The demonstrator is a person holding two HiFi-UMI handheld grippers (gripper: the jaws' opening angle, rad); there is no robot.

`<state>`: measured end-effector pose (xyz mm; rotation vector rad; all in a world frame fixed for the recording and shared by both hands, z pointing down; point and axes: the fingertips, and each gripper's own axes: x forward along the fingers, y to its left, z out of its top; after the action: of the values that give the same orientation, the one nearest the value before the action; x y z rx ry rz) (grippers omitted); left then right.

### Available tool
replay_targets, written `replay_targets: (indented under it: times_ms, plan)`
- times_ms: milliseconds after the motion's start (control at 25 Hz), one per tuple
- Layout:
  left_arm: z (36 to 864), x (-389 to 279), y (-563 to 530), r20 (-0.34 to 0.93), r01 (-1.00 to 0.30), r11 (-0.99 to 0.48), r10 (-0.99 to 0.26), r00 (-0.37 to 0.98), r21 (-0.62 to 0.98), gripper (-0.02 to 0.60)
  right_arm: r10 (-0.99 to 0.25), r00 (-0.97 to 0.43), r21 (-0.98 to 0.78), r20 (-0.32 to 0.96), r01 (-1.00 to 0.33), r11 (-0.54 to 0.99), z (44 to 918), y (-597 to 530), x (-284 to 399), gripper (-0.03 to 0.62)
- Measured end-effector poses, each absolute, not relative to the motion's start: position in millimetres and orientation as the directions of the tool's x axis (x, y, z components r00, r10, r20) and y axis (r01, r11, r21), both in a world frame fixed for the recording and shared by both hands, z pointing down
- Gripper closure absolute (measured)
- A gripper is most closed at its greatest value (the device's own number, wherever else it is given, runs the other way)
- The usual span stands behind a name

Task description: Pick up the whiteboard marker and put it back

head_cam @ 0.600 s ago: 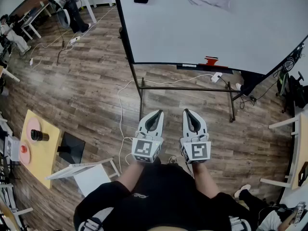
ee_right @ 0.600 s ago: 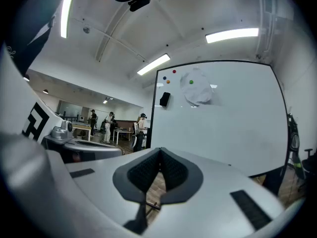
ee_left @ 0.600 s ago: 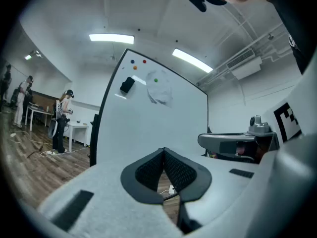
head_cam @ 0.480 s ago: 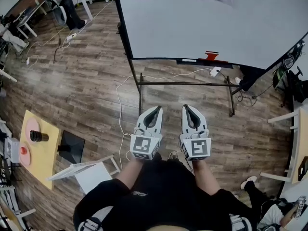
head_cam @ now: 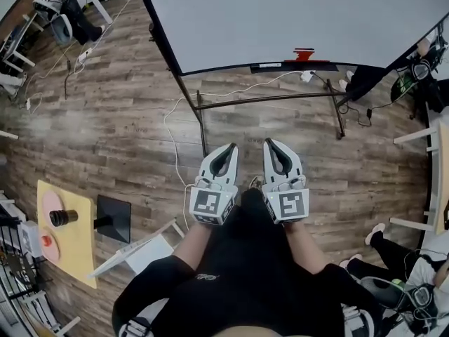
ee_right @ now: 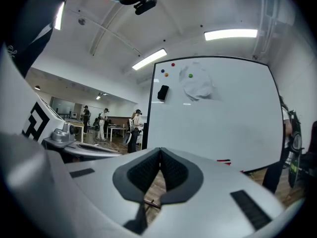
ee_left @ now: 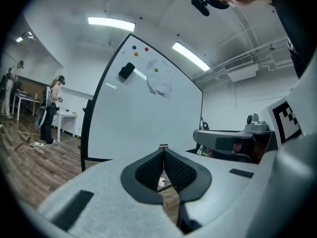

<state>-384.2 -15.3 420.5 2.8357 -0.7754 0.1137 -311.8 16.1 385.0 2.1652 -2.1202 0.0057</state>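
Observation:
A red whiteboard marker (head_cam: 304, 53) lies on the tray along the lower edge of a large whiteboard (head_cam: 295, 12) on a black stand. It also shows as a small red mark just above the left jaw tips (ee_left: 163, 146) and low on the board to the right (ee_right: 224, 160). My left gripper (head_cam: 231, 147) and right gripper (head_cam: 269, 143) are held side by side over the wooden floor, pointing at the board and well short of it. Both have their jaws closed tip to tip with nothing between them (ee_left: 163, 150) (ee_right: 160, 150).
A black eraser (ee_right: 162, 92), a pale cloth (ee_right: 198, 86) and coloured magnets hang on the board. The stand's legs (head_cam: 201, 128) and a white cable (head_cam: 172, 139) cross the floor ahead. A yellow table (head_cam: 74, 241) and a white stool (head_cam: 140, 251) stand at the left. People stand far off (ee_left: 51, 108).
The whiteboard and its stand have come nearer and slid up the head view. Both grippers keep their pose, side by side and shut.

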Motion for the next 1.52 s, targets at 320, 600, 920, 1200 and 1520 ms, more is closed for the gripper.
replay_targets:
  times_ms: [320, 600, 920, 1200, 1520]
  plan:
    - [426, -327, -67, 0.163, -0.497, -0.857, -0.476, 0.864, 0.135, 0.575, -0.996, 0.045, 0.038, 0.079, -0.998, -0.042, 398, -38, -248, 0.591]
    - [417, -237, -115, 0.199, -0.479, -0.873, -0.456, 0.868, 0.087, 0.575, -0.998, 0.048, -0.005, 0.051, -0.999, -0.048, 392, -77, -160, 0.591]
    - [444, -144, -132, 0.352, -0.375, -0.927, -0.342, 0.871, 0.026, 0.575, -0.989, 0.120, -0.088, 0.084, -0.988, -0.127, 419, -75, -69, 0.591]
    - [485, -91, -157, 0.529, -0.277, -0.961, -0.238, 0.815, -0.006, 0.574, -0.978, 0.120, -0.117, 0.171, -0.983, -0.141, 450, -86, -31, 0.591]
    - [540, -49, -215, 0.702, -0.111, -0.979, -0.202, 0.683, -0.174, 0.574, -0.959, 0.146, -0.123, 0.244, -0.976, -0.180, 478, -121, 5, 0.591]
